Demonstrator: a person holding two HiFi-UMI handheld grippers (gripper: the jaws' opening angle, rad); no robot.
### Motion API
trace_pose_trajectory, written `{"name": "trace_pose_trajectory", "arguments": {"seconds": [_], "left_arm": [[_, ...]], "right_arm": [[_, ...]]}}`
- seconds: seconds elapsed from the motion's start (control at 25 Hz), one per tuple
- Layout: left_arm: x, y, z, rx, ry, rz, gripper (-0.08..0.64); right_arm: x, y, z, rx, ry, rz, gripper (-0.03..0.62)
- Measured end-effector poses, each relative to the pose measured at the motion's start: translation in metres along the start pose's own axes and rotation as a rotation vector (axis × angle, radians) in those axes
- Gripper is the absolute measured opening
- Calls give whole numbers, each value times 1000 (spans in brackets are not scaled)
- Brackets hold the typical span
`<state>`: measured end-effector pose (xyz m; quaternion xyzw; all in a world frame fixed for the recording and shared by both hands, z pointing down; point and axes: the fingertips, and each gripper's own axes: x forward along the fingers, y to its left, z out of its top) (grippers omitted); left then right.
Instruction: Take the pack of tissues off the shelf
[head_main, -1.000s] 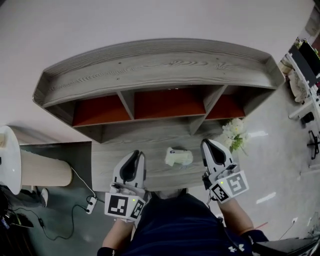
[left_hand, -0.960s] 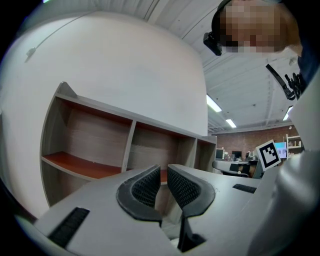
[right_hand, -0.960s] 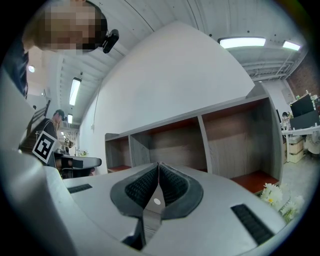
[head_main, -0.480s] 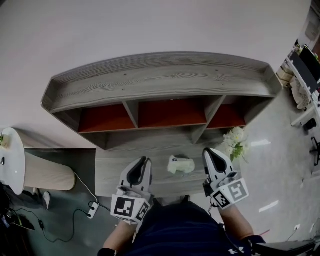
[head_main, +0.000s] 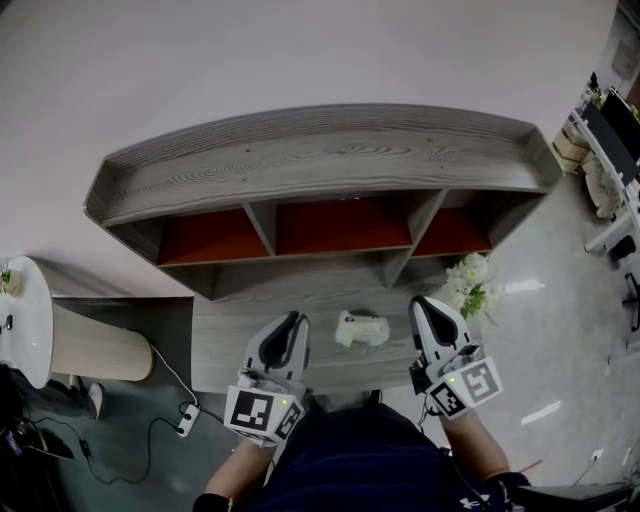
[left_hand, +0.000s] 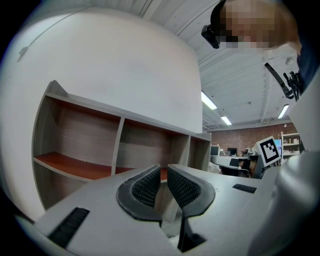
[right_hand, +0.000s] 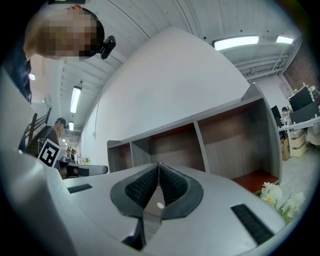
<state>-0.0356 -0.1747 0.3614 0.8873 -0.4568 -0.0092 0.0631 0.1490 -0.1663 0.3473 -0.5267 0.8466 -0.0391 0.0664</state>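
Observation:
The pack of tissues, pale green and white, lies on the grey wooden ledge below the shelf unit. Its three red-floored compartments look empty. My left gripper hovers to the pack's left over the ledge's front. A narrow gap shows between its pads and nothing is in it. My right gripper is to the pack's right, and its pads meet at the tips with nothing between them. Neither gripper touches the pack. Both gripper views look at the compartments and do not show the pack.
White flowers stand at the ledge's right end, close to the right gripper, also in the right gripper view as flowers. A round white table and a beige cylinder stand left. A cable and socket strip lie on the floor.
The head view has shifted, so the shelf sits lower and further right in the picture. Both grippers stay beside the pack, which has not moved.

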Motion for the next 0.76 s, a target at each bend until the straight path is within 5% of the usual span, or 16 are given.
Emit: {"name": "trace_pose_trajectory", "arguments": {"seconds": [0.76], "left_arm": [[0, -2, -5, 10, 5, 11, 54]], "right_arm": [[-1, -4, -5, 21, -4, 8, 17]]}}
